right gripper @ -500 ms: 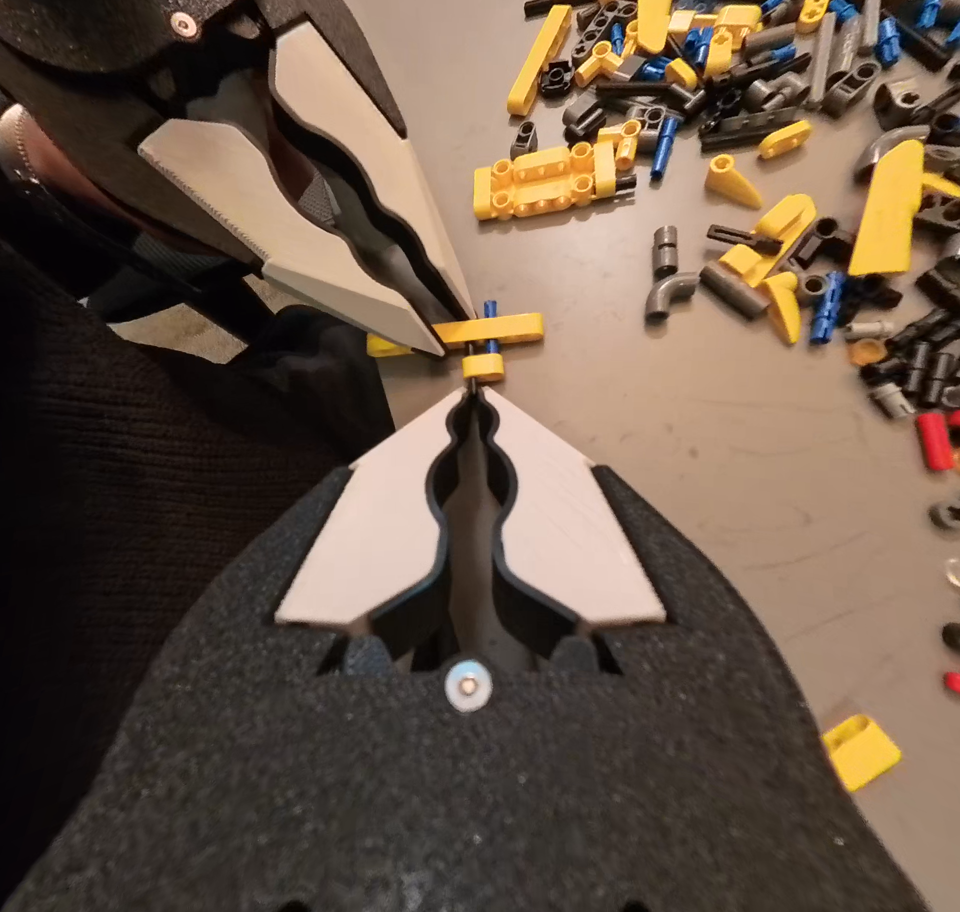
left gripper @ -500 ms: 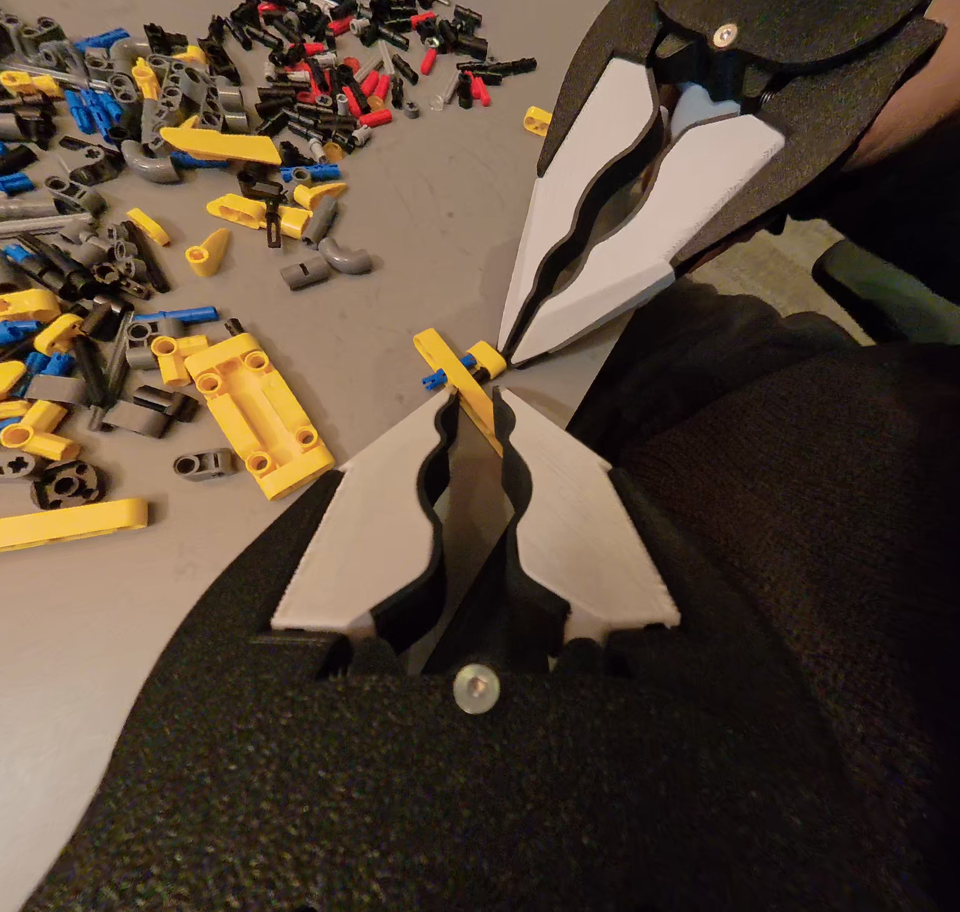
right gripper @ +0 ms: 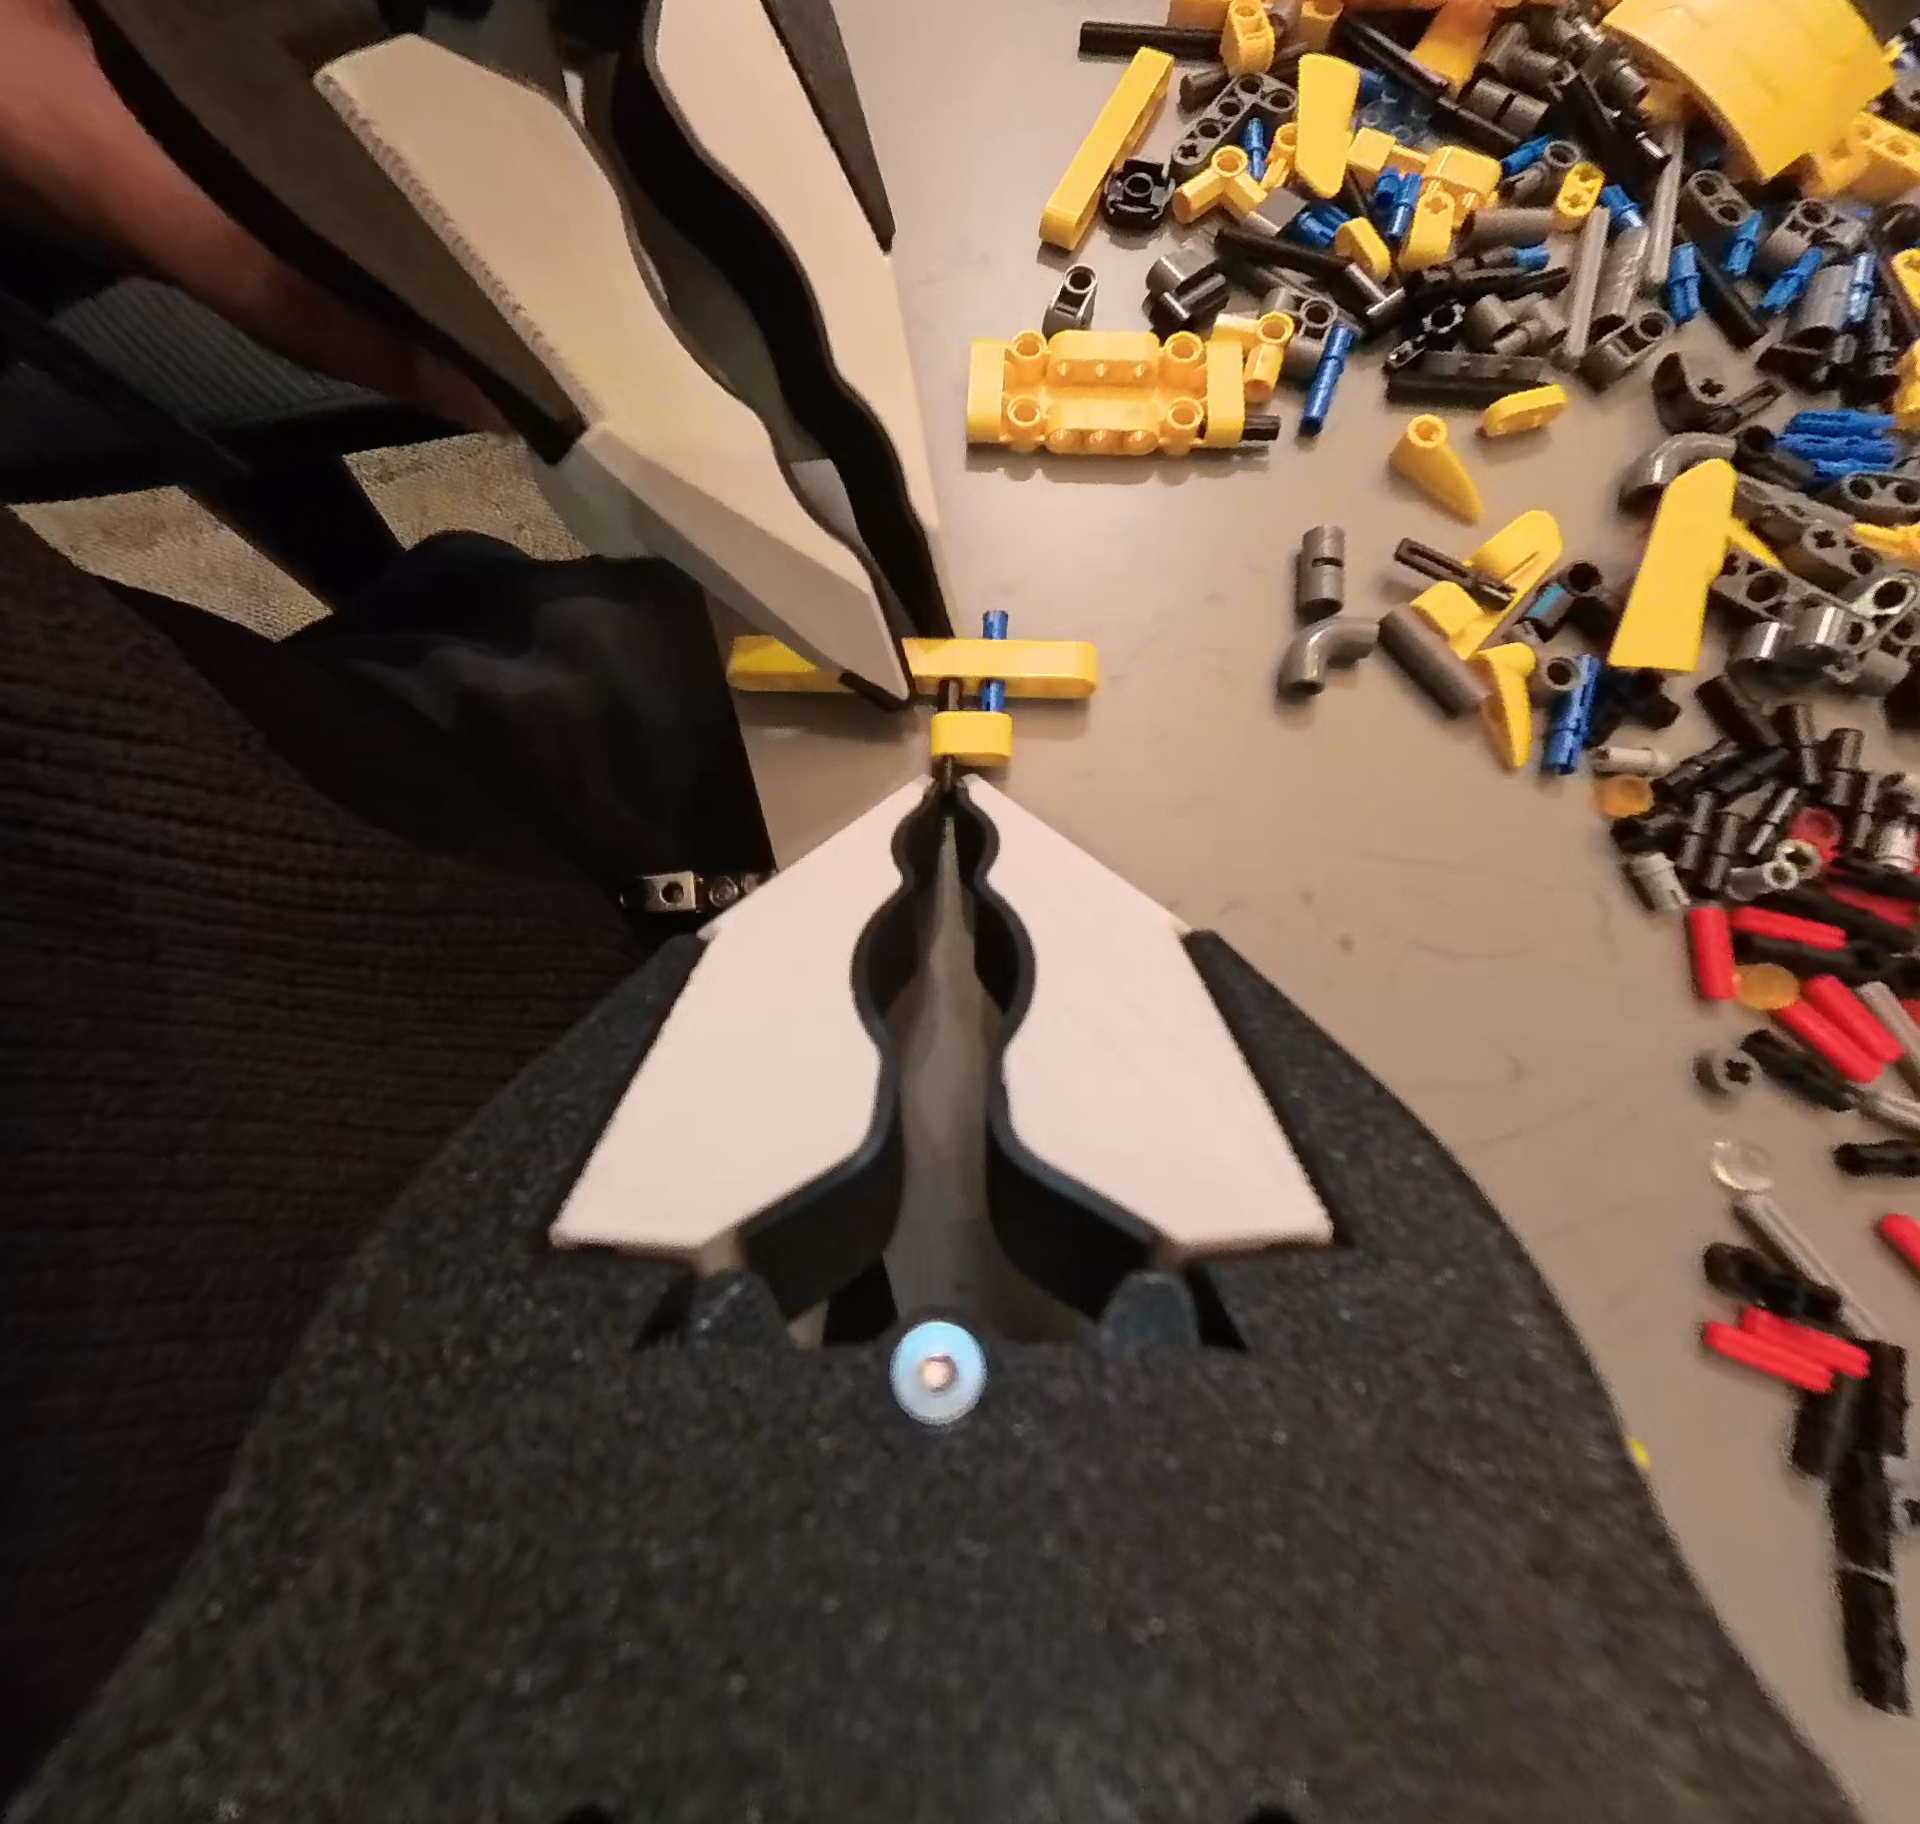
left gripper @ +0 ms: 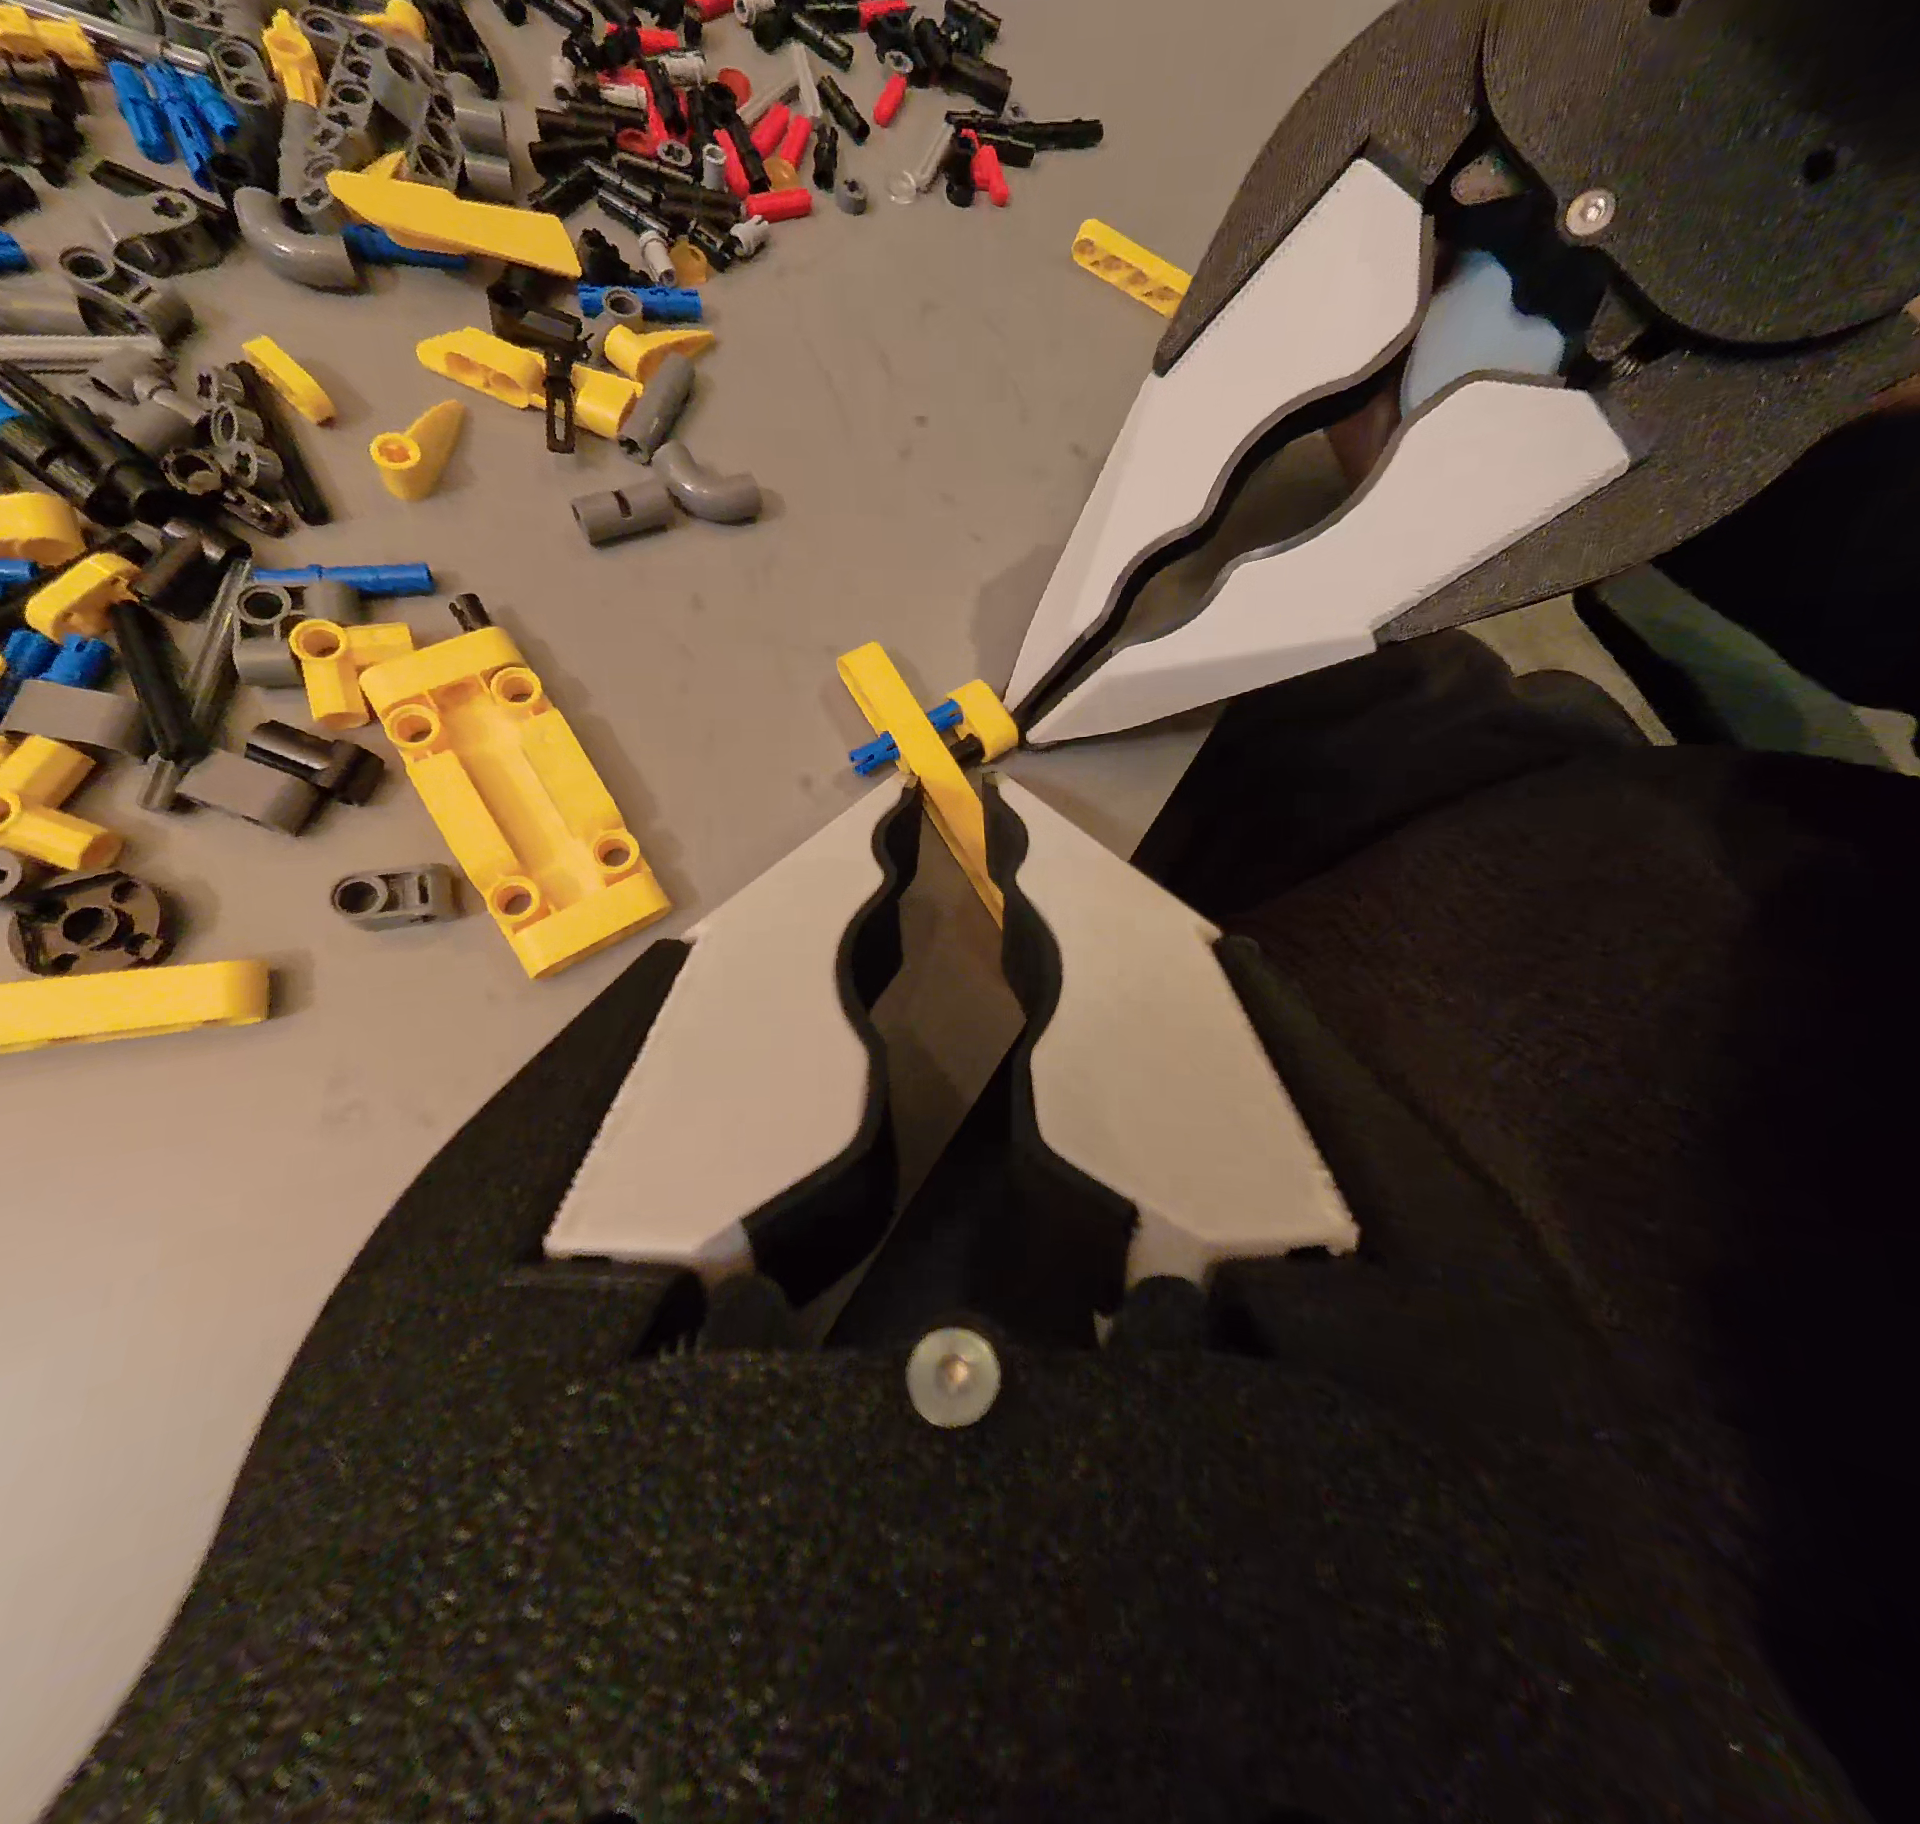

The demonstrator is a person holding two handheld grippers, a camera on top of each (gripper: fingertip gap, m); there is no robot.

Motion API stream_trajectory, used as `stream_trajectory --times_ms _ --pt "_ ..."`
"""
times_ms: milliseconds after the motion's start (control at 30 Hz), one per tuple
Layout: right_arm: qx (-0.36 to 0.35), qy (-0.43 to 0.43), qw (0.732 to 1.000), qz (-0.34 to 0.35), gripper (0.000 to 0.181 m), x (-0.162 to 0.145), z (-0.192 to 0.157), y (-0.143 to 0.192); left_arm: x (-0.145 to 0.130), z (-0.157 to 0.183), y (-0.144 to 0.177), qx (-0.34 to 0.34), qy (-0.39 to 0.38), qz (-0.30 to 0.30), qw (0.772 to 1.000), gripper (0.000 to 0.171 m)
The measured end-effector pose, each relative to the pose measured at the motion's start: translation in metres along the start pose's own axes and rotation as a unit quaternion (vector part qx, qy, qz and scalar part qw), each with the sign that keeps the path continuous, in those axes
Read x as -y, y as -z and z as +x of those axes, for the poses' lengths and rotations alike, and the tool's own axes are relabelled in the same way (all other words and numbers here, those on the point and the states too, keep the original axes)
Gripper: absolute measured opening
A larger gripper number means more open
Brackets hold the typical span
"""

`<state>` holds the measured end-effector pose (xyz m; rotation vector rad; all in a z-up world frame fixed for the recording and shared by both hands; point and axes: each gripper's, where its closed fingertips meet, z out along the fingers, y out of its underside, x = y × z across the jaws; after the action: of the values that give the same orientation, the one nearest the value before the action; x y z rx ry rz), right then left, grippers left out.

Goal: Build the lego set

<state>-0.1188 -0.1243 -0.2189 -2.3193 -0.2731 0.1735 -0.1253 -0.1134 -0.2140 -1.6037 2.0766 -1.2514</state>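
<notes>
Clamping a yellow beam (left gripper: pixel 940 787), the left gripper (left gripper: pixel 951 787) meets the right gripper (right gripper: pixel 943 782), jaws pinched on a black pin through a small yellow connector (right gripper: pixel 970 739); only the right wrist view shows the beam's far end (right gripper: pixel 769 668), above the bench (left gripper: pixel 831 486).

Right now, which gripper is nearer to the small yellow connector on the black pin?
Right. The right gripper is shut on the black pin just below the small yellow connector; the left gripper clamps the yellow beam one step beyond.
</notes>
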Motion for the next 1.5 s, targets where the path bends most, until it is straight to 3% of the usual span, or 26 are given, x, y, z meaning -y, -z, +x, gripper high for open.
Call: stream_trajectory --times_ms 767,1067,1300,1500 --pt "0.007 0.027 1.0 -0.009 0.001 -0.0001 -0.0004 -0.0002 -0.0009 -0.0009 -0.0018 0.032 -0.034 -0.004 0.999 0.011" --pt "-0.028 0.021 0.999 -0.023 0.001 0.0007 0.0003 -0.001 -0.0006 -0.0014 -0.0015 0.03 -0.025 -0.002 0.999 0.011" --pt "-0.002 -0.013 1.0 -0.009 0.001 0.0018 0.0006 -0.0018 -0.0006 -0.0016 -0.0011 0.033 -0.039 0.001 0.999 0.01" --pt "-0.005 0.056 0.998 -0.027 0.001 0.0027 0.0001 -0.0025 -0.0007 -0.0016 -0.0004 0.028 -0.047 0.002 0.999 0.01"
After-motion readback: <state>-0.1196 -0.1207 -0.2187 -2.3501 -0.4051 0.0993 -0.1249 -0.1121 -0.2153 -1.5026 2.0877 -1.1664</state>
